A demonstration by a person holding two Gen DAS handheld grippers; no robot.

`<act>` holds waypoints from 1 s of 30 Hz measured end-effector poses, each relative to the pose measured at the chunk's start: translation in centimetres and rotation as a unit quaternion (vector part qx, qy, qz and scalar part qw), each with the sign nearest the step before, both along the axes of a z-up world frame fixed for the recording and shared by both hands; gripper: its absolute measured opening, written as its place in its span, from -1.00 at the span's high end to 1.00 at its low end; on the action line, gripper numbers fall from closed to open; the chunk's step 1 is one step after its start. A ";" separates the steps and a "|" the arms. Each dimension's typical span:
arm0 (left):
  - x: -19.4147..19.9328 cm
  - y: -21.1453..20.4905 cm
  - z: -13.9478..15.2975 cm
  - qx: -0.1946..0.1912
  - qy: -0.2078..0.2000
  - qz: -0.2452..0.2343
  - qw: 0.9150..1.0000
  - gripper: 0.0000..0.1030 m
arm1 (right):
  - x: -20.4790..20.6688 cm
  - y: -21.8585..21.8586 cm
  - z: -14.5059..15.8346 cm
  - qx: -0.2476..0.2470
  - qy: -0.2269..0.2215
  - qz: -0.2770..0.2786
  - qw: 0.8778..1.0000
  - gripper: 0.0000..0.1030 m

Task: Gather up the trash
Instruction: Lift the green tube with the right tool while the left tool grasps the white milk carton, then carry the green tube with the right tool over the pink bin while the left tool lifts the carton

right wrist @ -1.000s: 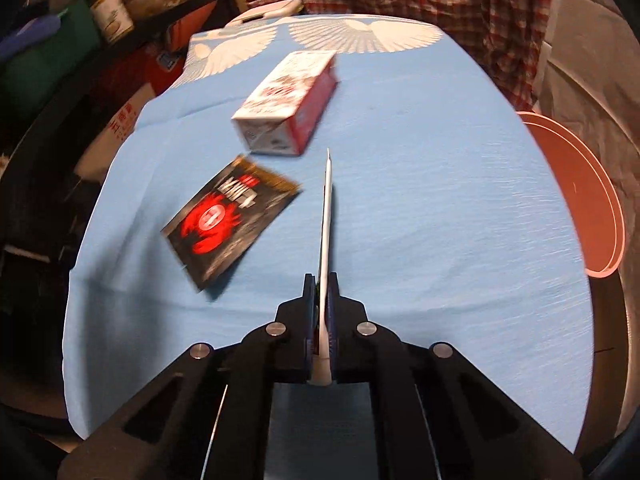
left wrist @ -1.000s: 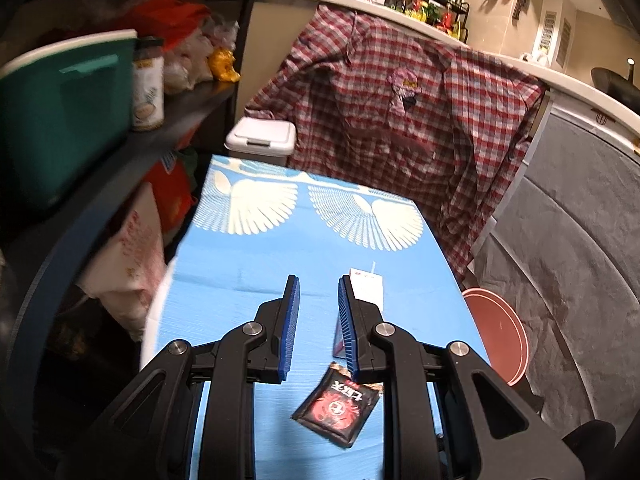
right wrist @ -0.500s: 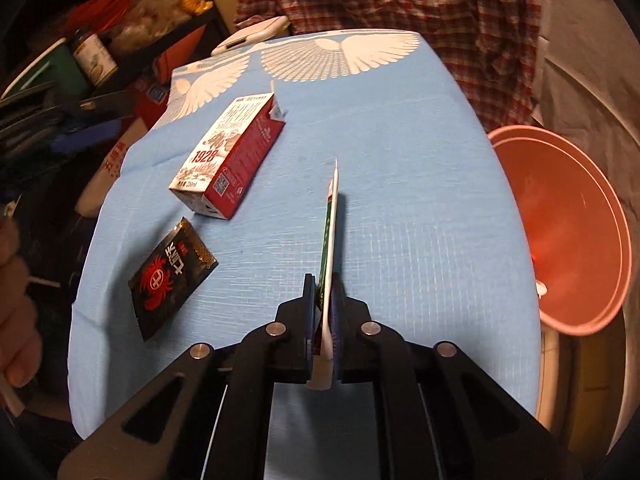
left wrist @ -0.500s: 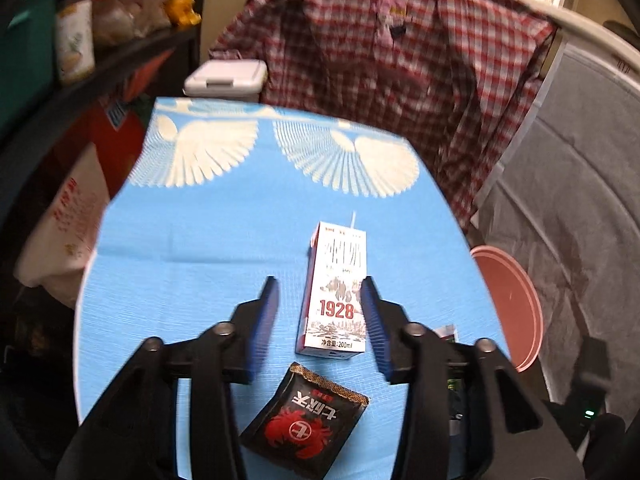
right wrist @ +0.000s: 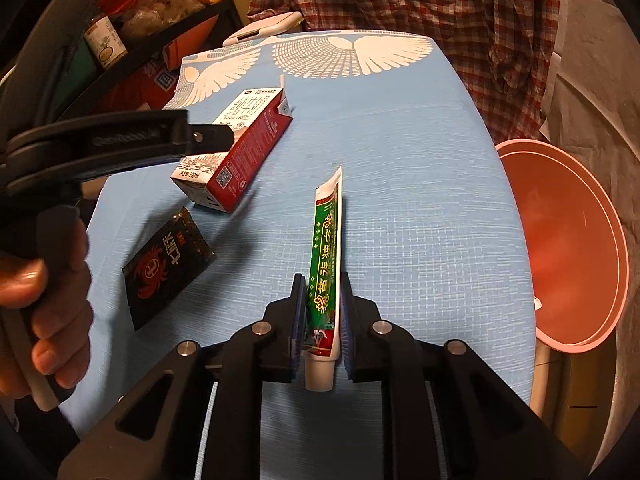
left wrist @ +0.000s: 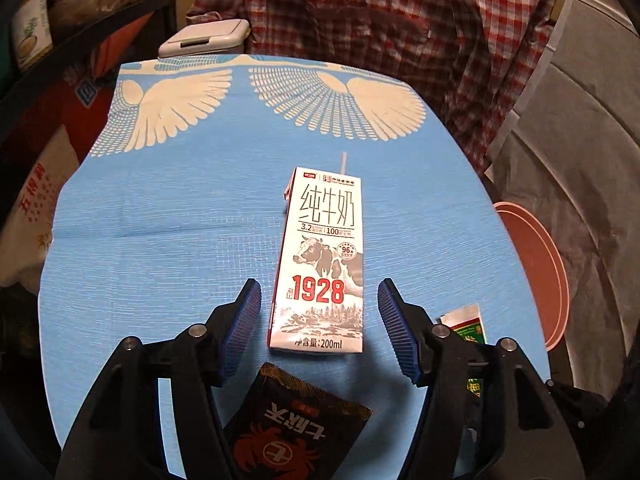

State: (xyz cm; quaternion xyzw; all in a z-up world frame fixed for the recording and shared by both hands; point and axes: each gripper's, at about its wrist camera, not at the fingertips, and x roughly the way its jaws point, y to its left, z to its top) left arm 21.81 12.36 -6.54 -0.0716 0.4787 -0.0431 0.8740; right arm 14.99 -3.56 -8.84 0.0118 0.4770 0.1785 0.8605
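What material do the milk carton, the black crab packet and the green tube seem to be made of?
Milk carton: probably coated paperboard, with sharp folded edges and a smooth printed face.
Black crab packet: likely plastic or foil film, thin and flat, with a crimped edge and a slight sheen.
Green tube: apparently soft laminate or plastic, squeezed flat, with a white, hard-looking cap end.

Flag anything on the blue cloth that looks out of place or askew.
The milk carton lies on its side on the cloth, its straw poking from the far end. The black sachet lies skewed beside it. A flattened tube stands on edge between the right tongs.
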 end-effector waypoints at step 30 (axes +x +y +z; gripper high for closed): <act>-0.8 0.2 3.9 0.023 -0.041 0.028 0.999 0.06 | -0.6 0.3 3.4 -0.010 -0.076 -0.002 0.997 0.90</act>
